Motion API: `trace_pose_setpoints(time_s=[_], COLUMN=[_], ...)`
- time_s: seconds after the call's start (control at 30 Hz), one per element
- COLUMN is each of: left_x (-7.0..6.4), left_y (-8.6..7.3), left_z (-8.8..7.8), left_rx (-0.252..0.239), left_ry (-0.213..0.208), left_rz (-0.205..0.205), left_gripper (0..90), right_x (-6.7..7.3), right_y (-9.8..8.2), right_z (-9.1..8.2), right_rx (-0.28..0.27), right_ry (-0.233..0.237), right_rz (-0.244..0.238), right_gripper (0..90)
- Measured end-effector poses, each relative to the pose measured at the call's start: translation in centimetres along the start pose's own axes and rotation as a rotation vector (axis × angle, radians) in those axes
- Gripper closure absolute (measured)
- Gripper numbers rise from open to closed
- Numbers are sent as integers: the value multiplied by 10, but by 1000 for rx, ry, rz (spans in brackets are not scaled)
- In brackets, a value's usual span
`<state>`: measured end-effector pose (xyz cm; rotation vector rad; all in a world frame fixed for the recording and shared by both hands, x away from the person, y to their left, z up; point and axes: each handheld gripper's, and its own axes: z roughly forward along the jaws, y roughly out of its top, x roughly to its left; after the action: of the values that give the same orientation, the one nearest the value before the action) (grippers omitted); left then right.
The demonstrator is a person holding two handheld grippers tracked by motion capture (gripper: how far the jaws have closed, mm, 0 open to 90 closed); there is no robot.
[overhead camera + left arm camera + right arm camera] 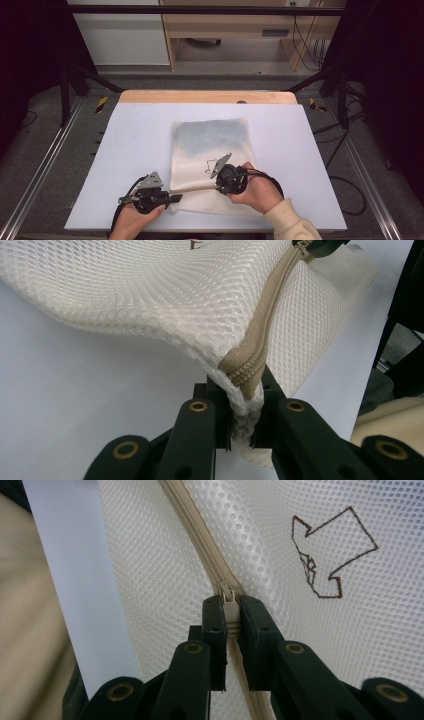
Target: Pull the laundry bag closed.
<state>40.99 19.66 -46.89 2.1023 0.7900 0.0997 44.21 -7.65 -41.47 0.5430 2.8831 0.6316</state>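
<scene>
On mesh bag (210,150), right claw (231,611) pinching zipper pull (229,596) (tight)

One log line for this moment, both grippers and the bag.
left gripper: shut on cream mesh zip bag corner at zip end | right gripper: shut on beige zipper pull | bag on white table

We cannot make out what tints the mesh bag (212,150) grey-blue at its far half; the weave blurs it. In the left gripper view the bag's corner (245,405) disappears between the jaws, and the zipper (265,325) runs off the top edge. In the right gripper view the zipper pull (230,611) sits half buried between the jaws, and the brown stitched mark (332,550) stays unreadable to us.
</scene>
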Motion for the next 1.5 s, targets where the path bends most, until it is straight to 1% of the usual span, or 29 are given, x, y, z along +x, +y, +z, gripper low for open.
trace_pose_setpoints(time_s=[0.13, 0.2, 0.3, 0.33, 0.43, 0.63, 0.7, 0.73, 0.8, 0.97, 1.03, 1.17, 1.23, 1.33, 1.37, 1.5], left_x=[-1, 0, 0, 0, 0, 1, 2, 1, 1, 3, 2, 1, 1, 1, 2, 2], left_y=[0, 0, 0, 0, 0, 0, 0, 0, 0, 1, 1, 3, 3, 3, 3, 1], left_z=[1, 1, 1, 1, 1, 1, 1, 1, 1, 0, 0, -1, -1, -1, -1, -1], left_rx=[2, 2, 3, 3, 4, 4, 4, 4, 5, 3, 2, 1, 0, -1, 0, 4], left_ry=[-1, -2, 0, 2, 5, 6, 5, 7, 11, 19, 20, 22, 22, 25, 29, 30], left_rz=[4, 2, 4, 5, 5, 7, 6, 7, 13, 9, 17, 21, 25, 26, 26, 25], left_gripper=[824, 824, 825, 825, 825, 824, 825, 824, 825, 824, 825, 824, 824, 825, 824, 824], right_x=[1, 0, 0, 0, 0, 1, 1, 1, 1, 1, 2, 0, -1, -2, -1, -2], right_y=[0, 0, 1, 0, -2, -7, -8, -9, -10, -16, -19, -24, -27, -29, -30, -34], right_z=[-1, -1, -1, -1, -3, -7, -8, -9, -9, -12, -14, -19, -21, -22, -23, -23], right_rx=[3, 3, 6, 3, 7, -6, -2, -4, -12, -17, -24, -21, -28, -27, -30, -33], right_ry=[-1, 0, 1, 3, 1, -3, -5, -6, -5, -15, -17, -18, -22, -22, -23, -33], right_rz=[8, -1, 5, -5, 5, 12, 8, 18, 12, 28, 31, 38, 48, 38, 49, 54], right_gripper=[822, 822, 822, 823, 823, 822, 822, 822, 822, 822, 823, 822, 822, 822, 823, 822])
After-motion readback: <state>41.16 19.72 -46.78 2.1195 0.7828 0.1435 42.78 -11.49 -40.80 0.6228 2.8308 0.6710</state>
